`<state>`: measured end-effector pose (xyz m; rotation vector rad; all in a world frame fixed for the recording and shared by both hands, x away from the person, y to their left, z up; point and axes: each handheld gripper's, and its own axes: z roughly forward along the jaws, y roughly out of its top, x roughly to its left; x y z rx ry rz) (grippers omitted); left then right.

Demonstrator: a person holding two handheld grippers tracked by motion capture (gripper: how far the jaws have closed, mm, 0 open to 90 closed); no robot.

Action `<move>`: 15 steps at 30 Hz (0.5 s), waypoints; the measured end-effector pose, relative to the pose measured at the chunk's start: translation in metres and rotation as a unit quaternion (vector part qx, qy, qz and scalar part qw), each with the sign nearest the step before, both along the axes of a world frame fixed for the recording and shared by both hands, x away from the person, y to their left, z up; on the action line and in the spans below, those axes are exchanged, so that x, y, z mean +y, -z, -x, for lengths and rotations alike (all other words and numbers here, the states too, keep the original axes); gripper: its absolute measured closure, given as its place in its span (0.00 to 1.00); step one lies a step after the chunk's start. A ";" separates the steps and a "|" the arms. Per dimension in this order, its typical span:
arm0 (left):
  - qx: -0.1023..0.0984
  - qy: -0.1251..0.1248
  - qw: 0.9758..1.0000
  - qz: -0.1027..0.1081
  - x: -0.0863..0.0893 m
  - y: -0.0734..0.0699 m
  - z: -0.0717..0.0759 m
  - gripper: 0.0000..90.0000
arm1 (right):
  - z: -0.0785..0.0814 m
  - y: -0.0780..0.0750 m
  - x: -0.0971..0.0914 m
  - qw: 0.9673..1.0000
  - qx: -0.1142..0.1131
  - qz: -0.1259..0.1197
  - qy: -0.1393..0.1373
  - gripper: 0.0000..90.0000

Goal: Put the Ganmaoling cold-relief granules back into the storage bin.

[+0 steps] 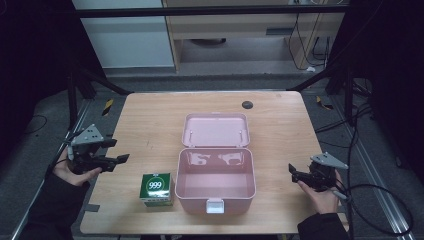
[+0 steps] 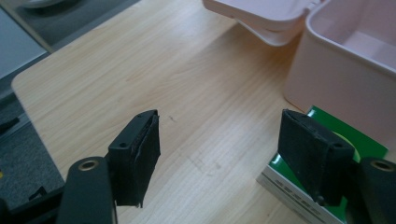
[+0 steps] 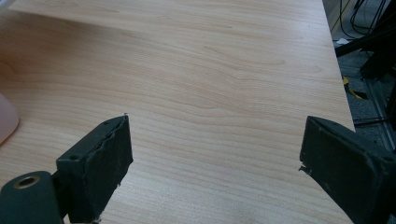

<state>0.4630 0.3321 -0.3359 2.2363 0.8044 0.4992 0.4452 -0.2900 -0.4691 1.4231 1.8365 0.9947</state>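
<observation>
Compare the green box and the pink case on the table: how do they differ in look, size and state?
The green box is much smaller than the pink case. The green box is closed and bears a white "999" mark; the pink case is plain and stands open, lid laid back, nothing inside. Both rest on the wooden table, side by side, and neither is held.

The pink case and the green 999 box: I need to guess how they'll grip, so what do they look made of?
The pink case looks like moulded plastic with a smooth, glossy finish: light reflects off its inner back wall, and its corners are rounded. The green 999 box looks like printed cardboard, with sharp folded edges and flat printed faces; whether it is coated is unclear.
</observation>
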 end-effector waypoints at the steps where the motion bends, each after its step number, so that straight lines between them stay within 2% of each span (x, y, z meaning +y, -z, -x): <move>1: 0.004 0.009 1.000 -0.006 -0.002 -0.001 0.000 0.31 | 0.000 0.000 0.000 1.000 0.000 0.000 -0.001 0.10; 2: 0.013 0.025 0.999 -0.020 -0.007 -0.001 0.001 0.31 | 0.000 0.000 0.000 1.000 0.000 0.000 -0.001 0.10; 4: 0.021 0.045 0.998 -0.029 -0.010 -0.001 0.001 0.30 | 0.000 0.000 0.000 1.000 0.001 0.001 -0.003 0.10; 6: 0.022 0.052 0.998 -0.035 -0.013 -0.001 0.002 0.29 | 0.000 0.001 0.000 1.000 0.002 0.003 -0.005 0.10; 7: 0.024 0.060 0.997 -0.041 -0.015 0.000 0.002 0.28 | 0.000 0.001 0.001 1.000 0.003 0.002 -0.005 0.10; 8: 0.035 0.077 0.995 -0.052 -0.019 0.001 0.003 0.27 | 0.000 0.001 0.001 1.000 0.004 0.002 -0.006 0.10; 9: 0.035 0.077 0.995 -0.052 -0.019 0.001 0.003 0.26 | 0.000 0.001 0.001 1.000 0.004 0.002 -0.006 0.10; 10: 0.042 0.095 0.992 -0.065 -0.024 0.003 0.004 0.26 | 0.000 0.001 0.001 1.000 0.004 0.005 -0.007 0.10; 11: 0.042 0.095 0.992 -0.065 -0.024 0.003 0.004 0.25 | 0.000 0.001 0.001 1.000 0.004 0.005 -0.007 0.10; 12: 0.051 0.112 0.990 -0.076 -0.028 0.005 0.004 0.24 | 0.000 0.002 0.001 1.000 0.003 0.006 -0.008 0.09; 13: 0.051 0.112 0.990 -0.076 -0.028 0.005 0.004 0.23 | 0.000 0.002 0.001 1.000 0.003 0.006 -0.008 0.09; 14: 0.056 0.124 0.987 -0.090 -0.033 0.006 0.004 0.22 | -0.001 0.002 0.001 1.000 0.004 0.008 -0.009 0.09; 15: 0.062 0.131 0.985 -0.097 -0.035 0.007 0.003 0.22 | -0.001 0.002 0.002 1.000 0.006 0.008 -0.010 0.09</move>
